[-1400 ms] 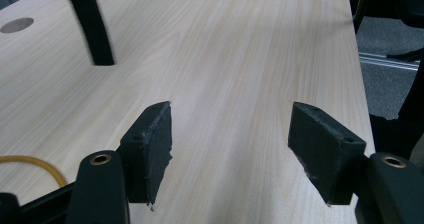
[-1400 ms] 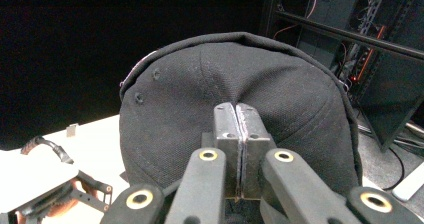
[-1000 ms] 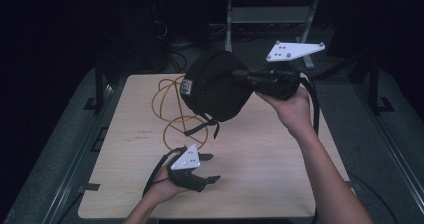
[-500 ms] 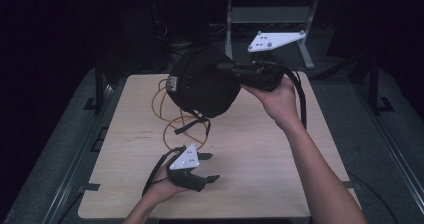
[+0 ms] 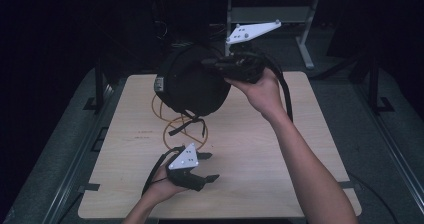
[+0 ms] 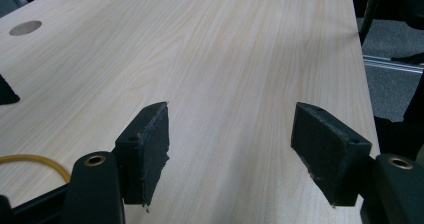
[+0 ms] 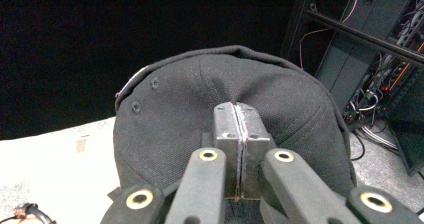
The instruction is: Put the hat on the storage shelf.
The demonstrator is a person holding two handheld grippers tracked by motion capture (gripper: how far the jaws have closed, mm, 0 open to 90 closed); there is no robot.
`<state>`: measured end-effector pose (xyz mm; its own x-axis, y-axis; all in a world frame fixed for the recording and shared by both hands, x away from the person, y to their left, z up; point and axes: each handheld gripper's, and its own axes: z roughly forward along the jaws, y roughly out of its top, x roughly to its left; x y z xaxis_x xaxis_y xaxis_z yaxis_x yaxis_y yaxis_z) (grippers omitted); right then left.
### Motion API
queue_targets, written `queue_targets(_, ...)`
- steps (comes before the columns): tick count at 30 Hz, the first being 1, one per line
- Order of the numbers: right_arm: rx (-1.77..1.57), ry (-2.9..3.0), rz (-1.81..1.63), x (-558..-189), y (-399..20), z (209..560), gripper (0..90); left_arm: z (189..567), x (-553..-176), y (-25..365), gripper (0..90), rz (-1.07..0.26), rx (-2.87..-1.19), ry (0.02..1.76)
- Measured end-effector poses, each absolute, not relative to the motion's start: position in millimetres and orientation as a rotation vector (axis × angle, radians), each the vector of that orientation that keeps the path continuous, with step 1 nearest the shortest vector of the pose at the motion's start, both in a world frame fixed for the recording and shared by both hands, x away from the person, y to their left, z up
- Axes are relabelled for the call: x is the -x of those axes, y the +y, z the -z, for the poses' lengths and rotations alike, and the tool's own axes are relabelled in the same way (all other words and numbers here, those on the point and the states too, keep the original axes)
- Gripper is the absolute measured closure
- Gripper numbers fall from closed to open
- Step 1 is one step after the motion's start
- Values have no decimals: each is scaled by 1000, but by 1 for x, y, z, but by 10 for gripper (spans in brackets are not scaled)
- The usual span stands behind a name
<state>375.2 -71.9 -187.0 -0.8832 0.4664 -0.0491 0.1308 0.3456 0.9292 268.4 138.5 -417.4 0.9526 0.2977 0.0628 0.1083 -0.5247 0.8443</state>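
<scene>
One black cap, one orange cable, two grippers on a pale wooden surface (image 5: 280, 149).

Toward seven o'clock on the surface, the left gripper (image 5: 207, 166) lies low in the person's left hand (image 5: 162, 186), its jaws standing wide with nothing but bare wood between them; the left gripper view shows both pads apart over the grain. Just beyond it, toward eleven o'clock, the orange cable (image 5: 172, 126) lies looped on the surface.

Above those loops, the black cap (image 5: 192, 84) hangs in the air over the far part of the surface, its strap ends dangling down toward the cable. The right gripper (image 5: 210, 63) is held up at about one o'clock by the right hand (image 5: 260, 91), pointing leftward; its jaws are pressed tight together, pinching the cloth of the cap, whose crown bulges out past the jaw tips in the right gripper view.
</scene>
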Motion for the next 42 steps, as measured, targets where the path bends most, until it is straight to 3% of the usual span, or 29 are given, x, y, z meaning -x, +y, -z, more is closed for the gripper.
queue_targets(33,-658,2437,-1499,-430,-7,199,895,416,-269,139,312,-241,-2103,289)
queue_targets(42,-697,2522,-1434,-445,26,219,875,418,-270,137,311,-241,-2098,276)
